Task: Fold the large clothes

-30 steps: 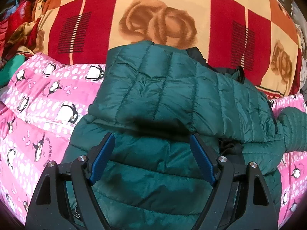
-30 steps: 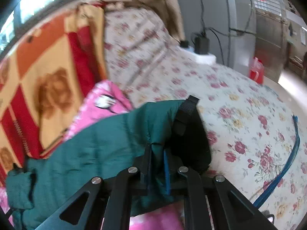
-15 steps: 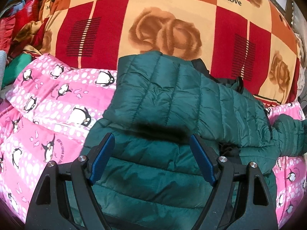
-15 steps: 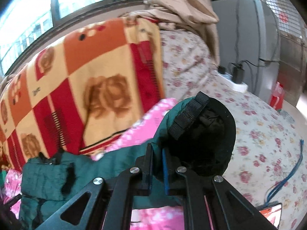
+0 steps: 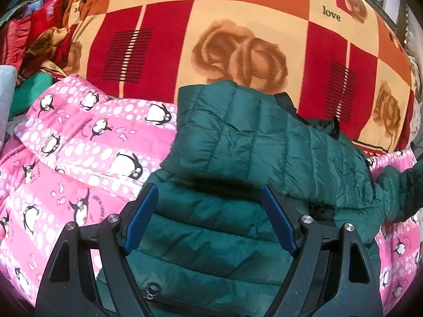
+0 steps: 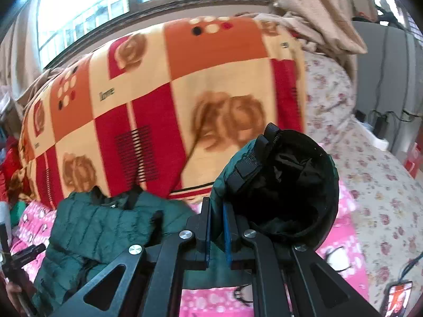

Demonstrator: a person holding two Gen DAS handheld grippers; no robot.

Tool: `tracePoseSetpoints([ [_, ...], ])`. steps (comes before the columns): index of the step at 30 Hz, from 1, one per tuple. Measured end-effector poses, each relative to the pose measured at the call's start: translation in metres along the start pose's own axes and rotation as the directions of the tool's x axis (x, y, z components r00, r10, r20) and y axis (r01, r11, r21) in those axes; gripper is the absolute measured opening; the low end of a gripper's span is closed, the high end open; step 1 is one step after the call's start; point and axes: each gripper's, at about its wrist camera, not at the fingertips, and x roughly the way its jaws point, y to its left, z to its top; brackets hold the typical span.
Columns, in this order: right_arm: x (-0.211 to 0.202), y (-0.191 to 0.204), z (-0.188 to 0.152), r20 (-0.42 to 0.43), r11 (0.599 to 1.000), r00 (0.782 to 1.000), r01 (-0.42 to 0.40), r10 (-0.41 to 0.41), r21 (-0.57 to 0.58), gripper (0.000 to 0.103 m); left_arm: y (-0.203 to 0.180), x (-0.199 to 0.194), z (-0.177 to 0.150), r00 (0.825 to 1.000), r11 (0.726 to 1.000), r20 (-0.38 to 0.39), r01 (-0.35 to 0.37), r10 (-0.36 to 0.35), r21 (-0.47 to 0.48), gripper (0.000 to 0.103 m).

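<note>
green puffer jacket (image 5: 253,158) lies on pink penguin blanket (image 5: 79,142), below rose blanket (image 5: 238,39) | left gripper (image 5: 208,219) jaws wide, above jacket | right gripper (image 6: 216,235) clamps jacket's sleeve cuff (image 6: 280,185), lifted beside floral sheet (image 6: 383,198)

Count, both views: one green quilted jacket (image 5: 238,153); one pink penguin-print blanket (image 5: 79,158); one red-and-orange rose blanket (image 5: 238,39), far side; one floral sheet (image 6: 383,198), right; one phone (image 6: 396,298), near right; two grippers, left (image 5: 208,218) and right (image 6: 216,227).
</note>
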Motion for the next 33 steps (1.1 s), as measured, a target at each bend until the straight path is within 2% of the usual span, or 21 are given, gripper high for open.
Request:
tracePoseSetpoints([
  [10,0.026,0.055,-0.008,-0.046,0.996,0.996,-0.080,0.078,-0.047,0.007,0.014,0.009,0.008,1.000,1.000,0.003,-0.024,0.024,-0.012,0.081],
  [12,0.031,0.065,-0.009,-0.057,0.992,0.992,-0.118,0.115,-0.044,0.002,0.016,0.010,0.009,1.000,1.000,0.002,-0.024,0.024,-0.014,0.081],
  [14,0.035,0.075,-0.009,-0.066,0.989,0.989,-0.139,0.136,-0.052,0.002,0.017,0.010,0.009,1.000,1.000,0.002,-0.023,0.023,-0.016,0.081],
  [16,0.038,0.086,-0.008,-0.061,0.989,0.991,-0.120,0.115,-0.087,0.002,0.019,0.010,0.010,1.000,1.000,0.000,-0.019,0.019,-0.020,0.081],
  [19,0.044,0.088,-0.006,-0.076,0.987,0.988,-0.139,0.133,-0.075,0.002,0.021,0.008,0.010,1.000,1.000,0.005,-0.010,0.010,-0.018,0.081],
  [21,0.044,0.087,-0.005,-0.074,0.990,0.992,-0.107,0.100,-0.097,0.002,0.021,0.009,0.009,1.000,1.000,0.005,-0.007,0.007,-0.017,0.081],
  [24,0.050,0.079,-0.008,-0.127,0.990,0.986,-0.118,0.108,-0.079,0.004,0.022,0.013,0.008,1.000,1.000,-0.009,-0.004,0.004,-0.031,0.081],
  [25,0.053,0.077,-0.009,-0.149,0.990,0.984,-0.116,0.103,-0.080,0.006,0.022,0.014,0.008,1.000,0.999,-0.012,-0.001,0.001,-0.035,0.081],
  [26,0.057,0.077,-0.012,-0.172,0.990,0.980,-0.113,0.096,-0.089,0.015,0.021,0.015,0.007,1.000,0.999,-0.016,0.003,-0.004,-0.039,0.081],
  [27,0.061,0.079,-0.018,-0.190,0.989,0.978,-0.103,0.081,-0.108,0.034,0.020,0.015,0.006,1.000,0.999,-0.017,0.005,-0.006,-0.037,0.081],
  [28,0.063,0.081,-0.022,-0.193,0.988,0.979,-0.097,0.072,-0.120,0.045,0.020,0.015,0.005,1.000,0.999,-0.016,0.005,-0.006,-0.035,0.081],
  [29,0.065,0.084,-0.027,-0.194,0.987,0.979,-0.094,0.067,-0.133,0.066,0.018,0.014,0.005,1.000,1.000,-0.016,0.004,-0.005,-0.028,0.081],
  [30,0.068,0.088,-0.033,-0.193,0.984,0.979,-0.098,0.069,-0.147,0.074,0.017,0.014,0.004,1.000,1.000,-0.016,0.004,-0.005,-0.025,0.081],
  [33,0.083,0.103,-0.048,-0.210,0.977,0.977,-0.082,0.040,-0.197,0.074,0.016,0.013,0.005,1.000,1.000,-0.017,0.006,-0.006,-0.017,0.081],
])
